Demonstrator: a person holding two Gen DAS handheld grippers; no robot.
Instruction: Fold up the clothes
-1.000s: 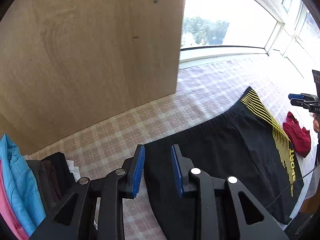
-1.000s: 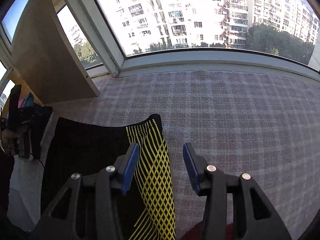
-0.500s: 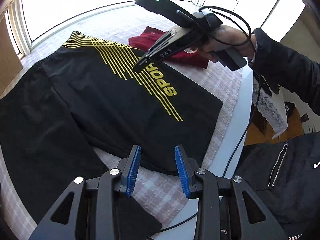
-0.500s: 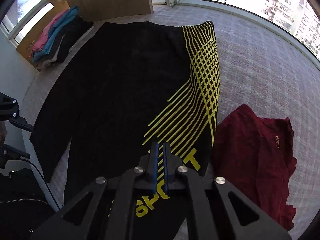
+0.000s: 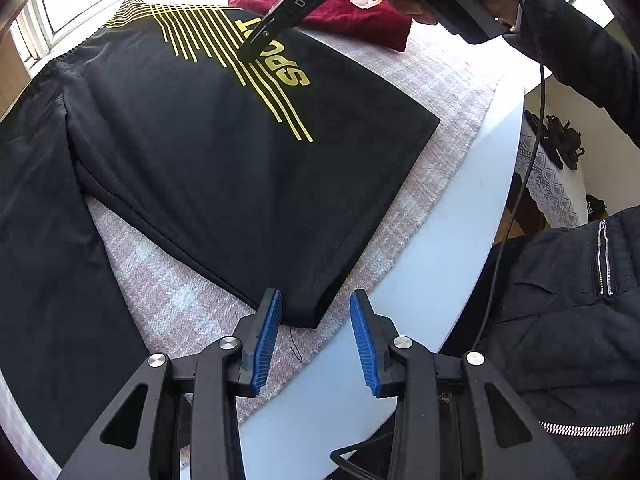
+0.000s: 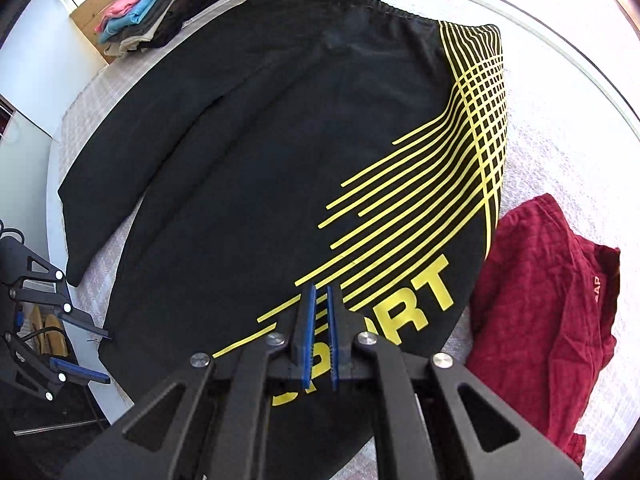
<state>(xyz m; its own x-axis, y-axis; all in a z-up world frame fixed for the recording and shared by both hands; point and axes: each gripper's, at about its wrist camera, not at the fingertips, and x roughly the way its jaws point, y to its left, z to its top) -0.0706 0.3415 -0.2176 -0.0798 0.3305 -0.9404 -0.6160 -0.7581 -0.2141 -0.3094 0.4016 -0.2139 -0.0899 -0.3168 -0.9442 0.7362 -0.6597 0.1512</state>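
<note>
Black shorts [image 5: 240, 152] with yellow stripes and "SPORT" print lie flat on the checked table cloth [image 5: 452, 92]. They also fill the right wrist view [image 6: 260, 152]. My left gripper [image 5: 316, 320] is open, its blue pads either side of the corner of one leg hem. My right gripper [image 6: 320, 308] is shut and empty, hovering over the "SPORT" print; it also shows in the left wrist view [image 5: 248, 52].
A crumpled dark red garment [image 6: 540, 304] lies right of the shorts. A stack of folded clothes [image 6: 160, 8] sits at the far left by a wooden board. The white table edge [image 5: 460, 248] runs near the left gripper.
The left gripper swung from the waistband side to the leg hem corner and opened wider. The right gripper shut and came down toward the "SPORT" print.
</note>
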